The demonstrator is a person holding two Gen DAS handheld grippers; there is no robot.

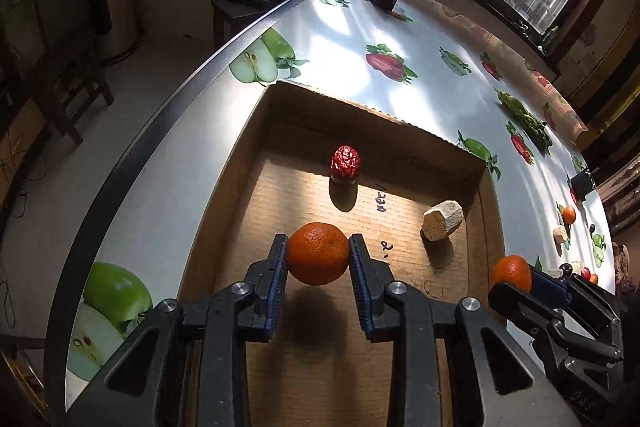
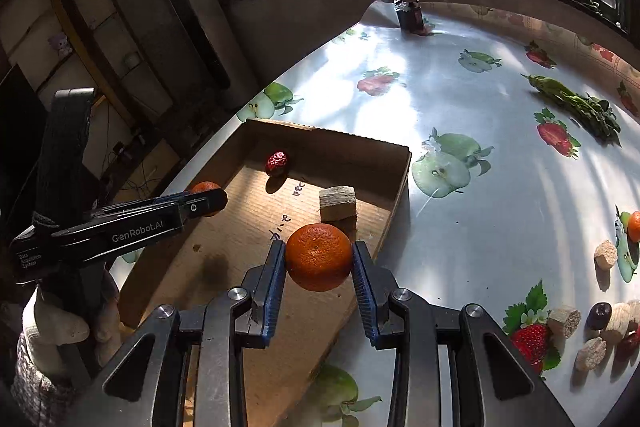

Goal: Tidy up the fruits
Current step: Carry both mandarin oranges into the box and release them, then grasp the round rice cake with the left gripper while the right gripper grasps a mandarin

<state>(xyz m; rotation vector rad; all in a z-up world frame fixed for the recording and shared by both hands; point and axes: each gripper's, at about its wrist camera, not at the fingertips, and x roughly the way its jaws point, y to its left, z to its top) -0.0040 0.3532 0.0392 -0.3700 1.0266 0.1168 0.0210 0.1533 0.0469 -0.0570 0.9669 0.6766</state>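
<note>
A shallow cardboard tray (image 1: 224,195) (image 2: 400,179) lies on the fruit-print table. In it lie a wrinkled red date (image 1: 345,163) (image 2: 277,163) and a pale cut stalk piece (image 1: 443,220) (image 2: 337,203). My left gripper (image 1: 318,254) is shut on an orange (image 1: 318,253) and holds it above the tray floor; the left gripper also shows in the right wrist view (image 2: 206,203). My right gripper (image 2: 319,257) is shut on a second orange (image 2: 319,257) over the tray's right edge; it also shows in the left wrist view (image 1: 516,275).
To the right on the table lie another orange (image 2: 634,225), several pale stalk pieces (image 2: 605,254), a dark fruit (image 2: 599,315) and a leafy green vegetable (image 2: 576,105). A small dark pot (image 2: 409,13) stands at the far edge. The table's left edge (image 1: 160,115) drops to the floor.
</note>
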